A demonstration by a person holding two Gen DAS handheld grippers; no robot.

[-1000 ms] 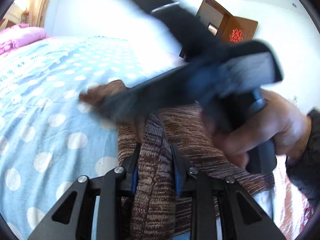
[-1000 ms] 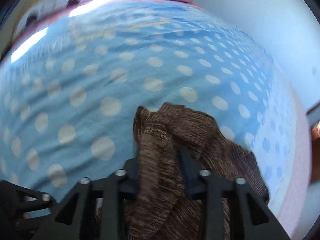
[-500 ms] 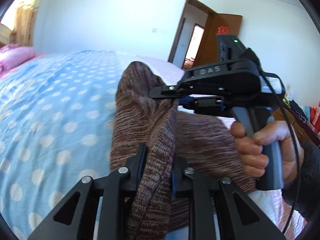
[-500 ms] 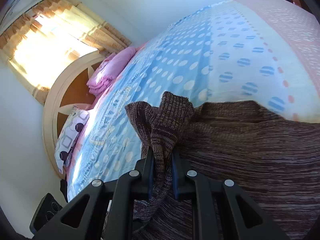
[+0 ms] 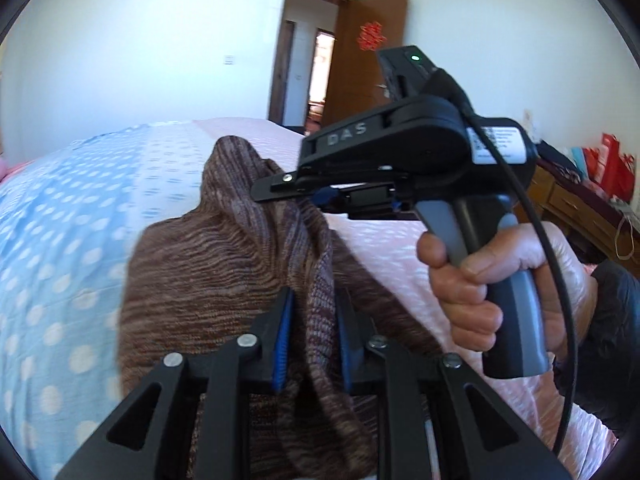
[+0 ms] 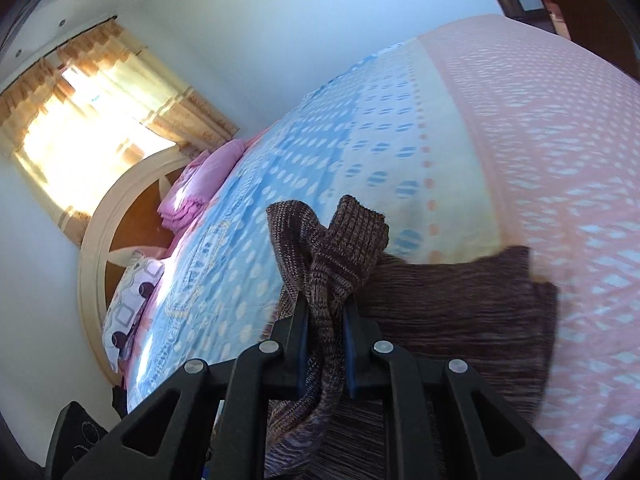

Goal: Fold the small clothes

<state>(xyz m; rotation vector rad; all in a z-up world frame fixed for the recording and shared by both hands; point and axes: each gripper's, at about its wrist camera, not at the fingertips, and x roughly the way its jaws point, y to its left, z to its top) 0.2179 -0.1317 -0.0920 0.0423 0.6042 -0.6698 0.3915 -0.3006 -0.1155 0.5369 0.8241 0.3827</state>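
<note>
A brown knitted garment hangs lifted above the bed, held at two spots. My left gripper is shut on a bunched ribbed edge of it. My right gripper is shut on another ribbed edge; the rest of the garment spreads to its right over the bed. In the left wrist view the right gripper shows from the side, held by a hand, pinching the garment's upper part.
The bed has a blue dotted cover with a pink band toward the foot. Pink folded bedding and a patterned pillow lie by the headboard. An open door and a wooden dresser stand beyond.
Both grippers have lifted the garment off the bed and turned; the right gripper has settled at the right, holding the garment higher. Both stay shut on it.
</note>
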